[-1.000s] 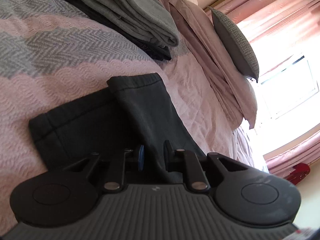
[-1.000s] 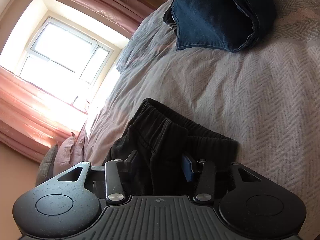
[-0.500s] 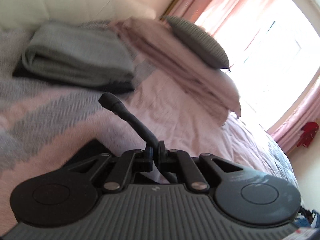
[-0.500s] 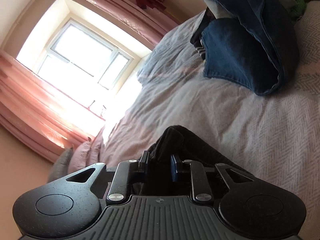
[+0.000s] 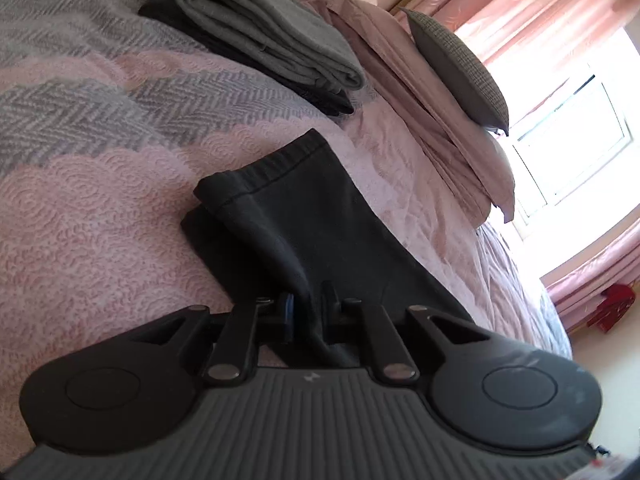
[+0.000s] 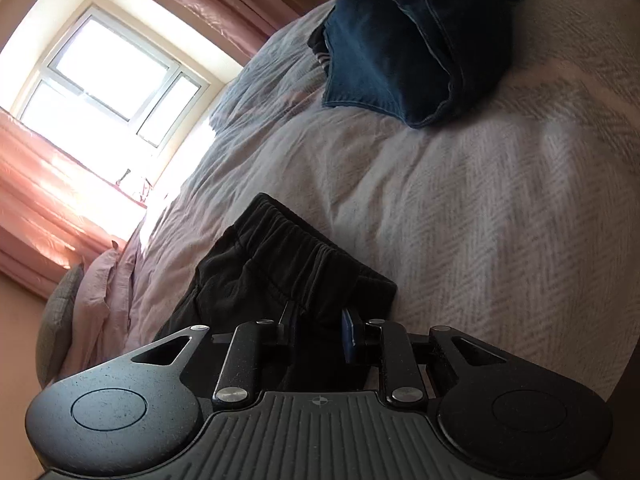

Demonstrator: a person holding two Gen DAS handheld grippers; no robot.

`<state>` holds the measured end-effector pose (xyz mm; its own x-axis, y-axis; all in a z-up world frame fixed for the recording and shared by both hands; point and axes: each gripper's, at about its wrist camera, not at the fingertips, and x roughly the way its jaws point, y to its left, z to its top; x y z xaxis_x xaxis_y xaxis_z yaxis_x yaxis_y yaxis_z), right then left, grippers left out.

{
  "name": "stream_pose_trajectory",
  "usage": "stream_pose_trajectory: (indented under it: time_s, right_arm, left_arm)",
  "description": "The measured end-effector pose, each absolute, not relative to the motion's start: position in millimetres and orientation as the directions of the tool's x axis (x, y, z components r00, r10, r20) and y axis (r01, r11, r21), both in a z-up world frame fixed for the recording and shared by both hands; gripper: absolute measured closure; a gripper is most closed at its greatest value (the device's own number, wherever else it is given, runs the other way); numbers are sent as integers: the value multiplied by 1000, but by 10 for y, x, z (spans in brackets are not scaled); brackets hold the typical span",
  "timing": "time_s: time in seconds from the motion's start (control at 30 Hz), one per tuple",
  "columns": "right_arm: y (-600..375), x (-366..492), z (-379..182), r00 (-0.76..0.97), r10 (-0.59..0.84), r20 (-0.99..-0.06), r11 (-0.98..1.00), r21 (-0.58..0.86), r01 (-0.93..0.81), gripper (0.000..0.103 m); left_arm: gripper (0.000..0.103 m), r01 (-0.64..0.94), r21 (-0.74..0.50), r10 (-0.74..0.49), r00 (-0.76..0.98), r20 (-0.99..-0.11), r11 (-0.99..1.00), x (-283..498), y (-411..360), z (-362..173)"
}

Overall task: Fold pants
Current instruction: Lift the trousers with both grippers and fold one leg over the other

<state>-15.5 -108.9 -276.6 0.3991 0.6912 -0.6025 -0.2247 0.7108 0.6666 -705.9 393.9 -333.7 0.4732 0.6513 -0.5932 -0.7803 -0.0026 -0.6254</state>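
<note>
Sunlit bedroom with pink curtains and a bright window frames the left wrist view, where a pink and grey patterned bedspread covers the bed. On it lie the dark pants, their leg cuffs pointing away toward the pillows, one leg lying over the other. The left gripper has its fingers nearly together, pinching a raised ridge of the pants' cloth. Further up the bed sits a folded grey garment on top of a darker one, and a grey cushion leans on pale pink pillows. From the right wrist view, the bedspread looks paler with a herringbone weave, and the pants' elastic waistband lies bunched just ahead of the tool. The right gripper has its fingers clamped on a thick fold of cloth below that waistband. Well beyond, blue jeans are heaped near the bed's far edge, with the window at upper left.
</note>
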Motion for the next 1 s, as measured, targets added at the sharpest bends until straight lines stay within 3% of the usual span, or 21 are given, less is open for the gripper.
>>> stream_pose_trajectory:
  time_s: [0.13, 0.3, 0.53, 0.67, 0.8, 0.87, 0.93, 1.0]
  right_arm:
    - [-1080, -176, -2732, 399, 686, -608, 715, 664, -218, 85]
    - [-1150, -156, -2546, 400, 724, -562, 675, 698, -240, 85]
    - [-1141, -106, -2498, 404, 728, -555, 671, 698, -249, 85]
    - [-1197, -137, -2384, 415, 754, -509, 636, 723, -269, 85]
    - [-1346, -309, -2359, 452, 769, -452, 604, 744, -285, 85]
    - [-1414, -325, -2573, 449, 750, -485, 622, 748, -230, 86]
    - [-1428, -281, -2888, 424, 710, -562, 669, 727, -158, 86]
    - [-1442, -267, -3083, 417, 704, -575, 672, 729, -129, 86]
  left_arm:
    - [100, -796, -605, 642, 476, -601, 24, -7084, 4002, -3276]
    - [99, -819, -559, 683, 484, -547, 132, -7100, 3864, -3034]
    - [99, -818, -568, 662, 475, -580, 90, -7131, 3828, -3191]
    - [99, -809, -575, 678, 491, -547, 122, -7131, 3829, -3071]
    - [99, -840, -529, 669, 463, -581, 121, -7065, 3872, -3105]
    - [99, -854, -512, 645, 444, -622, 94, -7040, 3896, -3251]
    - [98, -844, -530, 653, 445, -613, 77, -7051, 3872, -3339]
    - [98, -849, -522, 660, 438, -611, 80, -7042, 3856, -3308]
